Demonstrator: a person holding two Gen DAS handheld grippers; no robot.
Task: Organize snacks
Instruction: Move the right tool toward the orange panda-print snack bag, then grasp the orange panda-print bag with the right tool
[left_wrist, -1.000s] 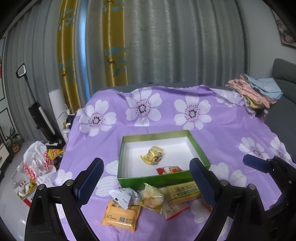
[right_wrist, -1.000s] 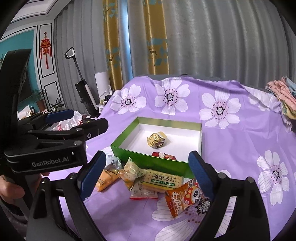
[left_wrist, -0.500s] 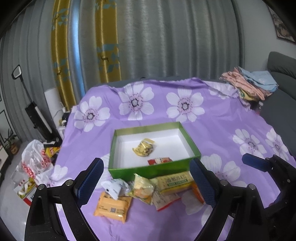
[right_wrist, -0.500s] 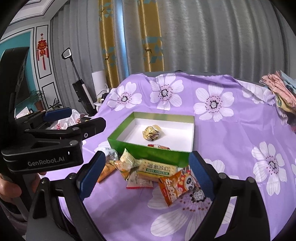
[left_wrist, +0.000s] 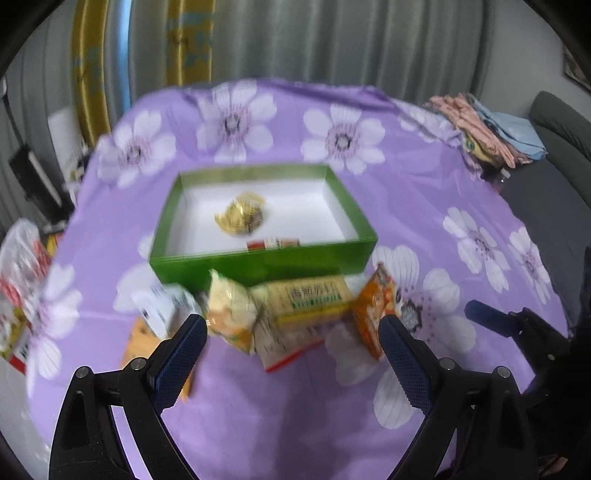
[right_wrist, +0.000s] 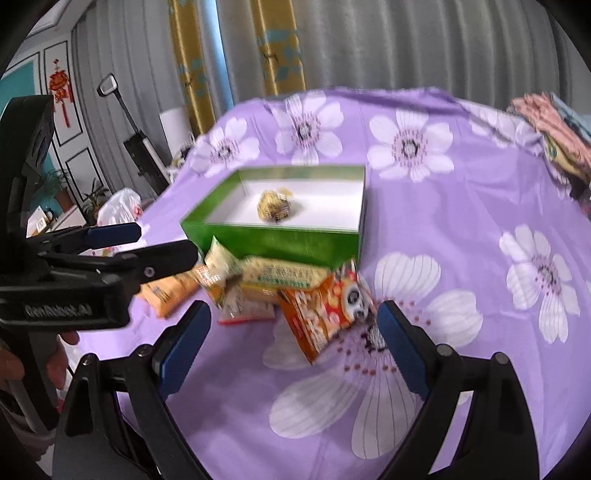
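A green box (left_wrist: 266, 258) (right_wrist: 273, 236) with a white inside stands on the purple flowered cloth. It holds a gold wrapped snack (left_wrist: 240, 216) (right_wrist: 273, 206) and a red packet (left_wrist: 273, 243). A pile of snacks lies in front of it: a yellow cracker pack (left_wrist: 314, 299) (right_wrist: 284, 277), an orange panda bag (right_wrist: 325, 310) (left_wrist: 373, 314), a pale yellow bag (left_wrist: 229, 314), a white packet (left_wrist: 162, 310) and an orange packet (right_wrist: 170, 288). My left gripper (left_wrist: 291, 350) is open and empty just short of the pile. My right gripper (right_wrist: 291, 332) is open and empty, near the panda bag.
Folded clothes (left_wrist: 484, 125) lie at the cloth's far right, beside a grey sofa (left_wrist: 554, 177). A plastic bag (left_wrist: 18, 258) lies on the floor at the left. Curtains hang behind. The left gripper's body (right_wrist: 74, 277) shows in the right wrist view.
Both grippers have moved forward and down toward the snack pile, which looks larger now. Both stay open. The snacks have not moved.
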